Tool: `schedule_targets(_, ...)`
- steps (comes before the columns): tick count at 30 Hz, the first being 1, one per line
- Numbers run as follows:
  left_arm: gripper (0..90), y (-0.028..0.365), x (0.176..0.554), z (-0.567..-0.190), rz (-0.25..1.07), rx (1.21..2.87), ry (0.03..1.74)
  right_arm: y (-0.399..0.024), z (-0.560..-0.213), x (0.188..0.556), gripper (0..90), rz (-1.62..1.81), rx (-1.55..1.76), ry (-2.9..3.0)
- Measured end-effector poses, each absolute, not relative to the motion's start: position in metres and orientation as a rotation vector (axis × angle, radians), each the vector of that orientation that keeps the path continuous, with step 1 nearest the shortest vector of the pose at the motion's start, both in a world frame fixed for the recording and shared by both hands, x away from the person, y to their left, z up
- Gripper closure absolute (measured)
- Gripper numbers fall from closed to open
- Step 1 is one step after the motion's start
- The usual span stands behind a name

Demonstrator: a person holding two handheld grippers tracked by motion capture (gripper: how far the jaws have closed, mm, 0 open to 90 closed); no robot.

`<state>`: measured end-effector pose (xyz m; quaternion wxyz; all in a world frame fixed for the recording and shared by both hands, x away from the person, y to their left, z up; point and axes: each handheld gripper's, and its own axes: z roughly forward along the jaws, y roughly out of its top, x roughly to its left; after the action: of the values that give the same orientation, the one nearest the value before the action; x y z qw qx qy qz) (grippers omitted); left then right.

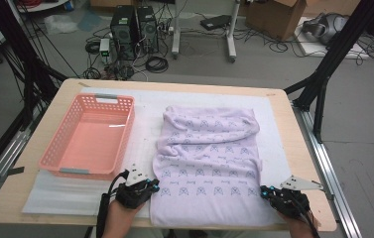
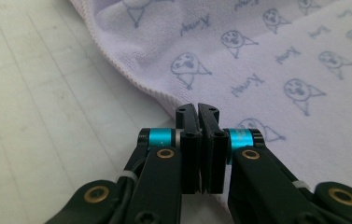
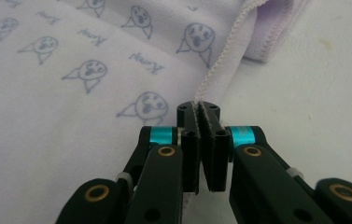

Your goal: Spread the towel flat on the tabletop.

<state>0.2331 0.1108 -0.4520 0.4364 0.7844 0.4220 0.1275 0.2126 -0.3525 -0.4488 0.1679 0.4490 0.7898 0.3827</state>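
A lavender towel (image 1: 209, 148) printed with small blue faces lies folded and rumpled on a white foam mat (image 1: 75, 193). My left gripper (image 1: 154, 186) is at the towel's near left corner. In the left gripper view its jaws (image 2: 198, 108) are pressed together where the towel's hem (image 2: 131, 77) meets them. My right gripper (image 1: 265, 190) is at the near right corner. In the right gripper view the stitched edge (image 3: 220, 60) of the towel (image 3: 71, 116) runs straight into the closed jaws of that gripper (image 3: 198, 106).
An empty pink plastic basket (image 1: 88, 139) stands on the mat left of the towel, just beyond my left hand. The wooden table's front edge (image 1: 16, 213) is close behind both hands. Bare mat (image 3: 313, 84) lies to the right of the towel.
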Motion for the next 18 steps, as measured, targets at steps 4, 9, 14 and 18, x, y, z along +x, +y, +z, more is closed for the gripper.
schedule_targets(4, 87.4, 0.119, 0.223, -0.451, 0.317, 1.928, 1.022, -0.358, -0.448, 0.201, 87.1, 1.098, 1.277, 2.249)
schedule_targets(9, 87.5, 0.127, 0.211, -0.449, 0.295, 1.911, 1.014, -0.362, -0.447, 0.186, 87.2, 1.099, 1.267, 2.262)
schedule_targets(14, 87.5, 0.137, 0.196, -0.444, 0.282, 1.878, 1.002, -0.364, -0.443, 0.167, 87.5, 1.108, 1.227, 2.270)
schedule_targets(18, 87.5, 0.140, 0.186, -0.443, 0.267, 1.879, 0.988, -0.364, -0.439, 0.154, 87.6, 1.136, 1.210, 2.275)
